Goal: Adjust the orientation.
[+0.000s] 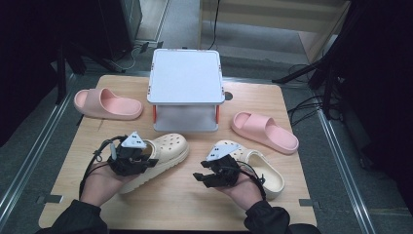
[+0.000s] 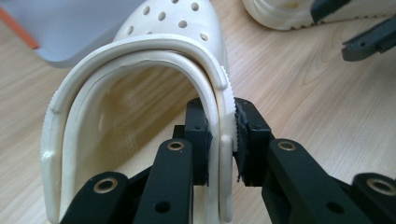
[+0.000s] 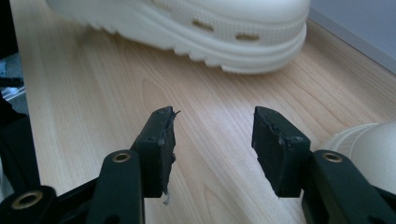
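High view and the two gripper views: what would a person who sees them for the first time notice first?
First, the left tongs, clamped on the side rim of a cream clog at the table's front left. The right tongs stand open over bare wood beside the second cream clog. Behind them, a grey two-level shelf stands in the middle, with a pink slide to its left and another pink slide to its right.

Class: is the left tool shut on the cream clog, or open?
Shut: the left tool pinches the cream clog's rim wall between both pads.
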A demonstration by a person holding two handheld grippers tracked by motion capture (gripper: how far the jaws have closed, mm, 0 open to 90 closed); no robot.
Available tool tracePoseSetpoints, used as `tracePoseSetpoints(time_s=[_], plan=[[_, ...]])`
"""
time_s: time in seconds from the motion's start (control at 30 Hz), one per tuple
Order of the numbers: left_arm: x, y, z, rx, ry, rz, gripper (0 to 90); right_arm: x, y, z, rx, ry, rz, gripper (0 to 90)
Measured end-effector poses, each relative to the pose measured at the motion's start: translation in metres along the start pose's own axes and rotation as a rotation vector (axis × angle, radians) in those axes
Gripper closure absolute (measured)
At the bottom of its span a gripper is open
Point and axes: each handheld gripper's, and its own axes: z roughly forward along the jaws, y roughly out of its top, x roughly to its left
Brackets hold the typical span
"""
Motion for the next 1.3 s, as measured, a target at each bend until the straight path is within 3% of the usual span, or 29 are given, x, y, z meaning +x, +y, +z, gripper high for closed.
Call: tracePoseSetpoints(time_s=[0.13, 0.2, 0.3, 0.57, 0.63, 0.77, 0.87, 0.97, 1.03, 1.13, 1.3], plan=[[-0.006, 0.001, 0.012, 0.026, -0.062, 0.016, 76.7, -0.002, 0.002, 0.005, -0.023, 0.002, 0.033, 52.2], [-0.008, 0.0, 0.016, 0.049, -0.066, 0.037, 75.7, -0.005, 0.004, 0.009, -0.039, 0.018, 0.066, 53.1], [-0.008, -0.002, 0.019, 0.049, -0.067, 0.033, 72.3, -0.007, 0.008, 0.017, -0.027, 0.017, 0.069, 54.7], [-0.004, 0.0, 0.013, 0.064, -0.095, 0.026, 59.5, -0.005, 0.017, 0.032, -0.009, 0.033, 0.071, 68.5], [-0.001, -0.001, 0.005, 0.063, -0.133, 0.01, 62.3, -0.004, 0.019, 0.036, 0.008, 0.043, 0.067, 70.4], [0.005, -0.003, -0.016, 0.03, -0.118, 0.006, 73.4, -0.002, 0.024, 0.042, 0.012, 0.043, 0.072, 75.7], [0.017, -0.009, -0.022, 0.049, -0.086, -0.013, 79.4, -0.002, 0.027, 0.045, 0.009, 0.038, 0.073, 76.9], [0.031, -0.018, -0.025, 0.099, -0.07, -0.063, 85.5, 0.0, 0.031, 0.049, 0.022, 0.031, 0.067, 80.6], [0.038, -0.023, -0.027, 0.1, -0.031, -0.092, 88.7, 0.002, 0.033, 0.051, 0.03, 0.031, 0.068, 84.2], [0.051, -0.031, -0.03, 0.092, -0.009, -0.141, 88.9, 0.004, 0.035, 0.054, 0.039, 0.032, 0.057, 86.9], [0.064, -0.041, -0.019, 0.101, 0.016, -0.179, 88.7, 0.007, 0.038, 0.06, 0.043, 0.047, 0.044, 86.9]])
